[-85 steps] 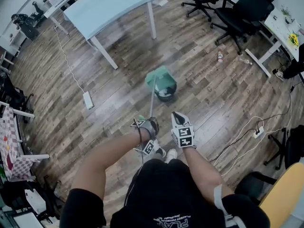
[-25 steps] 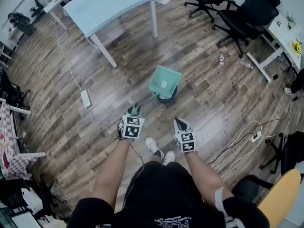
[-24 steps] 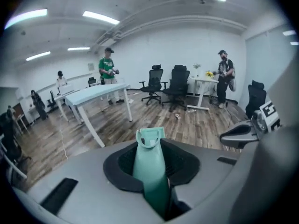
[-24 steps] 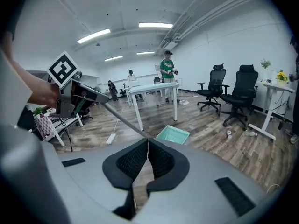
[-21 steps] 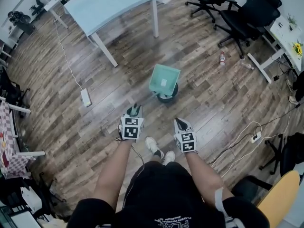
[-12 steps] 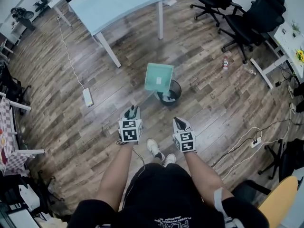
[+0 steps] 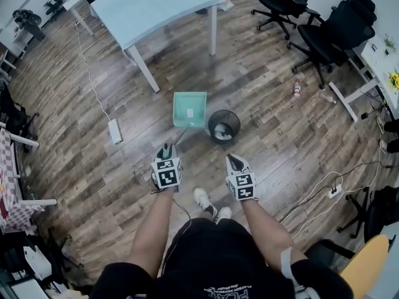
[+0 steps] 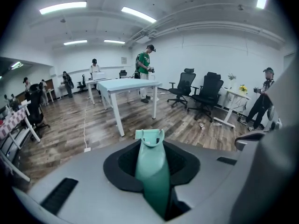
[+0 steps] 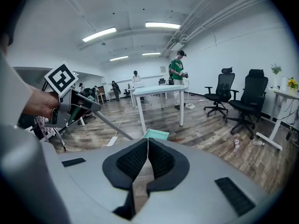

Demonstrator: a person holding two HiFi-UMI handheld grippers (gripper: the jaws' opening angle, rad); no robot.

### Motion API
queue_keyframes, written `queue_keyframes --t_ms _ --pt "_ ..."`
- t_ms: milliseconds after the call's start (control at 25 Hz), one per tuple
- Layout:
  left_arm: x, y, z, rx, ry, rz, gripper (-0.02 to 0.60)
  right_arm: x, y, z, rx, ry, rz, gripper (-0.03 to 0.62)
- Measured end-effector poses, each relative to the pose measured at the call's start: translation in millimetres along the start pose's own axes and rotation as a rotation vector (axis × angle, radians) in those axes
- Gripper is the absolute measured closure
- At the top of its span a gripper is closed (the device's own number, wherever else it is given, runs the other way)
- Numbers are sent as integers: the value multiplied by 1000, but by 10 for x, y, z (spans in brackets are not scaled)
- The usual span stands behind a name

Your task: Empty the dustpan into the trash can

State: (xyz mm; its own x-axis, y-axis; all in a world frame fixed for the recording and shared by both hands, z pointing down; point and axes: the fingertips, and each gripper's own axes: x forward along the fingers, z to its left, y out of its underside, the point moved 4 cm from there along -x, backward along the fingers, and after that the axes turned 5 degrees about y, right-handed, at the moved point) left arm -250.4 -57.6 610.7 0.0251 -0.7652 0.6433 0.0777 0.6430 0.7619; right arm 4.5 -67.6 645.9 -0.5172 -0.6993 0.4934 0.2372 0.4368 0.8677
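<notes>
Left gripper (image 7: 165, 149) clamps the dustpan (image 7: 189, 109) handle, pan edge ahead just beside the trash can (image 7: 223, 124). Right gripper (image 7: 232, 159) fingers are together, open floor (image 7: 124, 185) ahead.

right tongs (image 9: 148, 141): together, empty | dustpan (image 9: 156, 134): teal, just beyond tips

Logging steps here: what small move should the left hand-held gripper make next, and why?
Probably lower the dustpan to the floor: the left hand-held gripper grips its handle, and the pan, seemingly empty, sits beside the trash can, which holds white scraps.
</notes>
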Motion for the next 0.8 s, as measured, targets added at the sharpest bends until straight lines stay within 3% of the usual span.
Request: queue_keyframes --t_ms 800 --pt "1017 774 365 -39 3 284 485 604 -18 66 -3 9 69 568"
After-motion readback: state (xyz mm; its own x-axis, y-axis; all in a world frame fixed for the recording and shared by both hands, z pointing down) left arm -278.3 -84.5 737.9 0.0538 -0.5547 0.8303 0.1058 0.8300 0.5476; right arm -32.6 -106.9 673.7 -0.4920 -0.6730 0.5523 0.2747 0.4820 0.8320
